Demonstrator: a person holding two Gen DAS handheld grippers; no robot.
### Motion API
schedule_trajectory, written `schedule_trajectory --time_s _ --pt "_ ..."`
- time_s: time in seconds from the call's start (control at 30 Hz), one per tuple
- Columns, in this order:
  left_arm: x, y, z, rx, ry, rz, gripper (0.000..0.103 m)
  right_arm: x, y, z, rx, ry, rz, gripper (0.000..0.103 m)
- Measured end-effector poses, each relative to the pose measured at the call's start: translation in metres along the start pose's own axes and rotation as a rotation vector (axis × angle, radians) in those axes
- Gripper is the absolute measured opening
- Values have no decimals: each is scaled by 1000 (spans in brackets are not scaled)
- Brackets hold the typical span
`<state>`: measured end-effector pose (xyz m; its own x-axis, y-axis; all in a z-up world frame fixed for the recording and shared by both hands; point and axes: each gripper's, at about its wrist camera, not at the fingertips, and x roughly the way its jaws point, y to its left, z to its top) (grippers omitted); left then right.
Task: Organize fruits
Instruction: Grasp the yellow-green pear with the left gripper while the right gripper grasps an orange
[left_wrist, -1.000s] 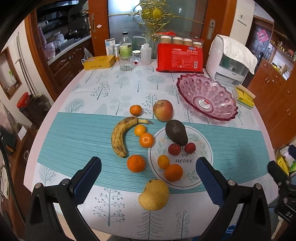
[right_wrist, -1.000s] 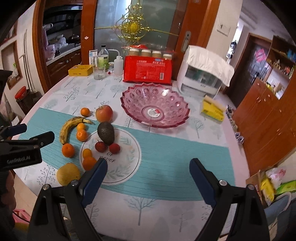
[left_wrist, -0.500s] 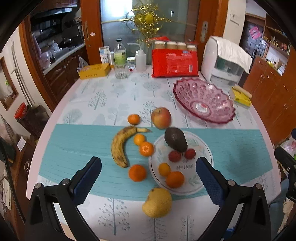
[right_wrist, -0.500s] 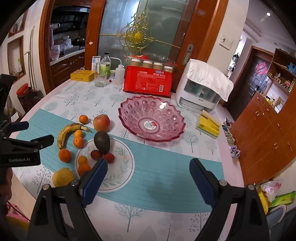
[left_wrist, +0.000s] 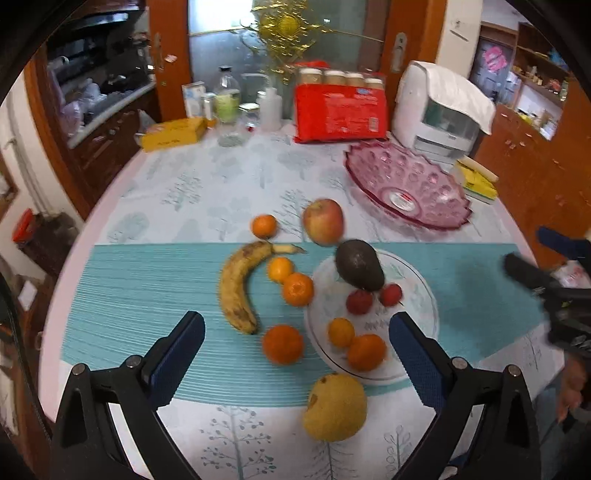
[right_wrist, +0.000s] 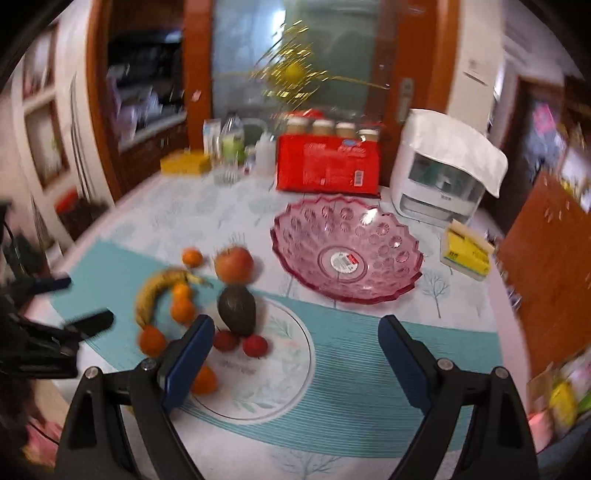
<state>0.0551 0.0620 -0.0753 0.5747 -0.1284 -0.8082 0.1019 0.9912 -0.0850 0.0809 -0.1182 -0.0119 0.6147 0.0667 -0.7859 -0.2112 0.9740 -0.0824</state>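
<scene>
since half a second ago both views have pushed in toward the fruit, which now sits larger and blurred. the left hand-held gripper (left_wrist: 293, 341) hangs spread wide and empty at lower centre; the right hand-held gripper (right_wrist: 295, 345) is likewise wide apart, holding nothing. the counter (left_wrist: 207, 192) wears a tree-print cloth with a teal mat (left_wrist: 147, 280) across it, in a room of wooden doors and cabinets. the banana (left_wrist: 238, 282) lies left of centre on the mat, long axis running near to far, stem toward the apple (left_wrist: 324, 220). the avocado (left_wrist: 359, 264) lies on the white plate (left_wrist: 424, 295), narrow end toward the upper left. the pink bowl (left_wrist: 406, 184) sits empty at upper right.
</scene>
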Motion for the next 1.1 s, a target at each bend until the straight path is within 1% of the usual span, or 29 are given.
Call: schedule_trajectory --time_s 0.03,0.07,0.2,0.27,0.4,0.5,0.57,0.6,0.77,0.8,0.83,0.87,0.93,0.97,1.0,1.07,1.1 --pt "5 -1 -5 6 18 -4 100 6 3 -4 5 9 6 91" --pt "8 -1 -8 12 34 -11 100 15 6 -9 12 38 21 91" --pt "36 -11 -30 66 165 -45 100 49 10 -32 91 139 97 91" --pt "47 -19 -43 108 205 -50 100 63 10 -44 133 176 128 90" --pt "59 -37 -62 179 236 -61 100 84 12 -60 201 242 183 88" --pt "66 -45 -70 199 247 -60 99 95 14 -64 232 270 232 87" --pt "69 -45 -73 196 247 -50 93 101 19 -64 230 288 254 86" --pt "71 -45 -74 187 249 -52 90 104 22 -64 225 295 265 82" --pt "79 -37 -77 134 251 -56 89 121 42 -63 176 343 323 72" --pt "81 -35 -78 124 258 -57 87 125 46 -64 168 354 332 68" --pt "83 -34 -78 116 263 -58 79 129 50 -64 162 366 342 64" --pt "84 -32 -79 108 270 -64 74 132 53 -65 158 377 350 62" --pt "86 -30 -79 88 287 -104 62 137 57 -64 157 393 385 60" --pt "86 -29 -80 81 288 -122 60 139 59 -63 155 398 397 57" --pt "86 -29 -80 82 288 -121 60 141 62 -62 152 405 406 56" --pt "86 -29 -79 82 288 -124 60 145 66 -61 149 419 431 49" --pt "86 -28 -79 72 290 -130 60 147 67 -61 154 429 455 43"
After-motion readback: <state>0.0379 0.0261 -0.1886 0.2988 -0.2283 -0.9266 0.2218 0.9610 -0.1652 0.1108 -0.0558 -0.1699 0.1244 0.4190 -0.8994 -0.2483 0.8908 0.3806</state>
